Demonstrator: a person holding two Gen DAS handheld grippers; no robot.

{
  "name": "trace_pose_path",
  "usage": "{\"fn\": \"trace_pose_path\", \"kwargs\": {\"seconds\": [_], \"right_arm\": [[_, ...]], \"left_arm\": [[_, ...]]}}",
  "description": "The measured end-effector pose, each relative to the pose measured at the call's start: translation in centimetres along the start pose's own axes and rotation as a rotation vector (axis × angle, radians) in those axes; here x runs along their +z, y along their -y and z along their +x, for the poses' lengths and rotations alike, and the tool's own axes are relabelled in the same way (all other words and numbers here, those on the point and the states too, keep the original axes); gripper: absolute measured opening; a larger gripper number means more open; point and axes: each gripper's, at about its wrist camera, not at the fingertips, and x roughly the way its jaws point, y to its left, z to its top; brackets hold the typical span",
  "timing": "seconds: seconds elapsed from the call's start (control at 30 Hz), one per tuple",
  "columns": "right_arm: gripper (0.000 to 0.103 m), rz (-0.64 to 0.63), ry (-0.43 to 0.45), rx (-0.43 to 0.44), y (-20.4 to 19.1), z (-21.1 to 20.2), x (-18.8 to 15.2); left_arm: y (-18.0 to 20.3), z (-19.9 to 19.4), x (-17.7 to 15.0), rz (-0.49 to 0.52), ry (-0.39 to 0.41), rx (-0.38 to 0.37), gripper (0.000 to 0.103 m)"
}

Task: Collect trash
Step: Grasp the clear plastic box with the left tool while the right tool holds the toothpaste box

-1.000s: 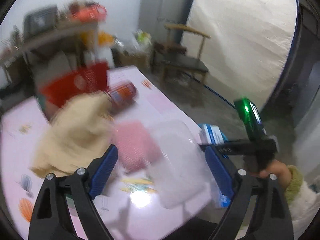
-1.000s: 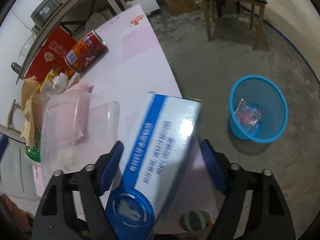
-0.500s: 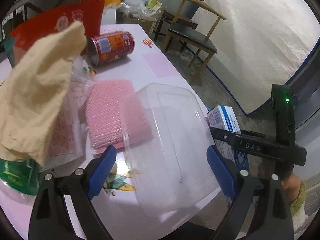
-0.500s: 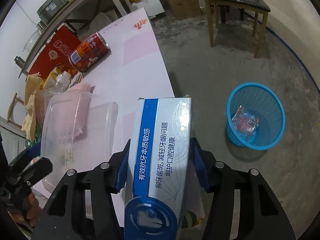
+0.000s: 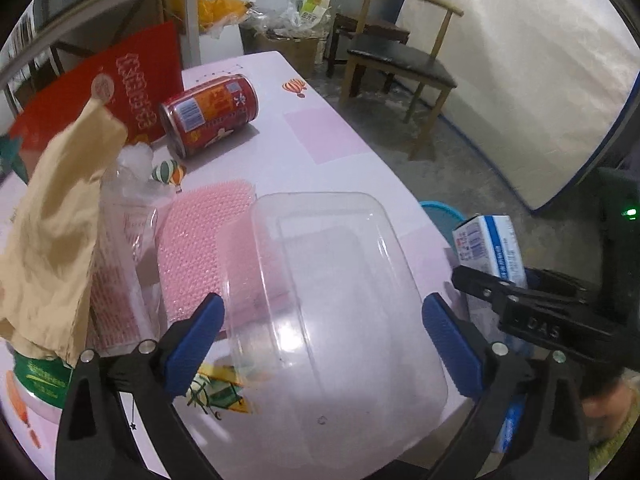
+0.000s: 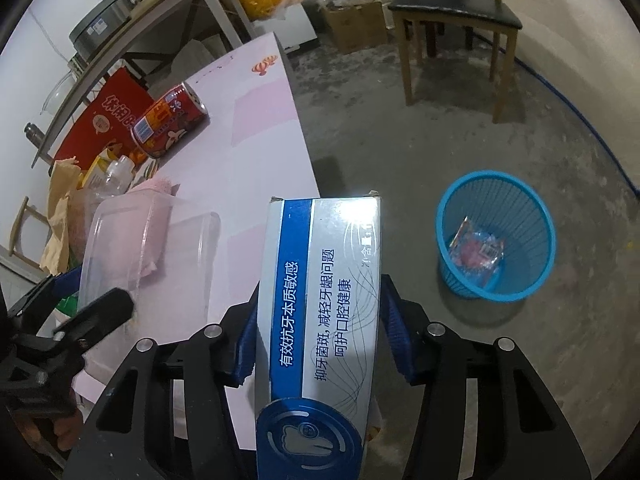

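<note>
A clear plastic container (image 5: 332, 280) lies upside down on the pink table (image 5: 320, 132) near its front corner. My left gripper (image 5: 324, 340) straddles it with the jaws opening wide; the blue pads (image 5: 196, 340) stand beside its walls and do not press them. My right gripper (image 6: 320, 336) is shut on a white and blue toothpaste box (image 6: 320, 280), held past the table's edge above the floor. In the left wrist view that box (image 5: 490, 244) shows at the right. A blue mesh basket (image 6: 496, 240) with a wrapper inside stands on the floor.
On the table lie a red can (image 5: 210, 114) on its side, a pink bristled mat (image 5: 196, 248), a tan paper bag (image 5: 52, 220), a crushed clear bottle (image 5: 128, 208) and a red box (image 5: 120, 80). A wooden chair (image 6: 452, 12) and cartons stand behind.
My left gripper came down and closer over the clear container, and its jaws spread wider. My right gripper closed on the toothpaste box, which now sits straight between the pads.
</note>
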Motion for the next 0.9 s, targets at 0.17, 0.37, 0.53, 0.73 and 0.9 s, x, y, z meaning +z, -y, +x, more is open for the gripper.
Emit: {"fn": "trace_pose_path", "kwargs": {"seconds": [0.17, 0.37, 0.53, 0.73, 0.9], "right_arm": [[0.051, 0.01, 0.019, -0.008, 0.0, -0.1, -0.3], [0.051, 0.037, 0.034, -0.02, 0.7, -0.3, -0.6], [0.049, 0.033, 0.048, -0.011, 0.7, -1.0, -0.6], [0.048, 0.011, 0.067, 0.055, -0.4, -1.7, 0.5], [0.051, -0.023, 0.044, 0.085, -1.6, -0.4, 1.0]], "left_arm": [[2.5, 0.5, 0.2, 0.052, 0.034, 0.145, 0.097], [3.0, 2.2, -0.3, 0.055, -0.005, 0.201, 0.097], [2.1, 1.8, -1.3, 0.078, -0.017, 0.118, 0.097], [0.4, 0.4, -2.7, 0.056, -0.04, 0.033, 0.094], [-0.1, -0.5, -4.1, 0.06, -0.047, 0.019, 0.093]]}}
